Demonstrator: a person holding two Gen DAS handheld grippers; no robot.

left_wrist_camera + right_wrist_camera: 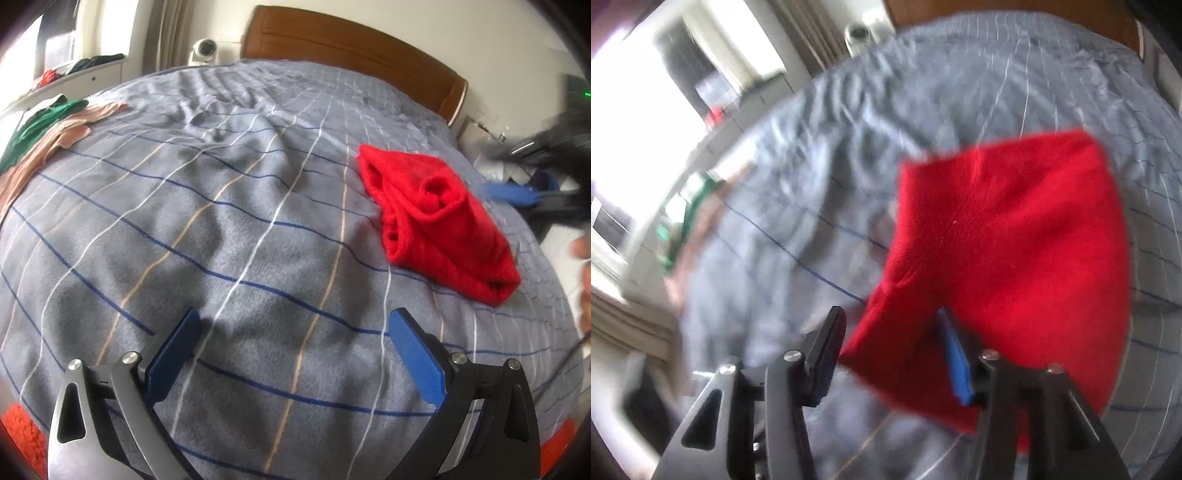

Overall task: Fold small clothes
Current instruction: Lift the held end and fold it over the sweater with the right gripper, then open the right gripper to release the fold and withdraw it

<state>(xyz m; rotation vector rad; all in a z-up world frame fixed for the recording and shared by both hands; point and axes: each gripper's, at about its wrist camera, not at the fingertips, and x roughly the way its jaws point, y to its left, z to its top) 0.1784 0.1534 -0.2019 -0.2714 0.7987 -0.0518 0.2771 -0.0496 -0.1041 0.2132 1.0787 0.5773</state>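
A folded red fleece garment (439,221) lies on the right side of the grey checked bed cover (229,229). My left gripper (295,354) is open and empty, low over the cover, with the red garment ahead and to its right. In the right wrist view the red garment (1008,243) fills the middle, blurred. My right gripper (890,350) stands open with the garment's near corner between its fingers; its blue pad (955,360) touches the cloth. The right gripper also shows blurred at the bed's right edge (517,194).
A pile of green and peach clothes (44,129) lies at the bed's far left. A wooden headboard (351,48) stands behind the bed. A white cabinet with clothes on it (85,74) stands under the window. A white camera (203,50) sits by the headboard.
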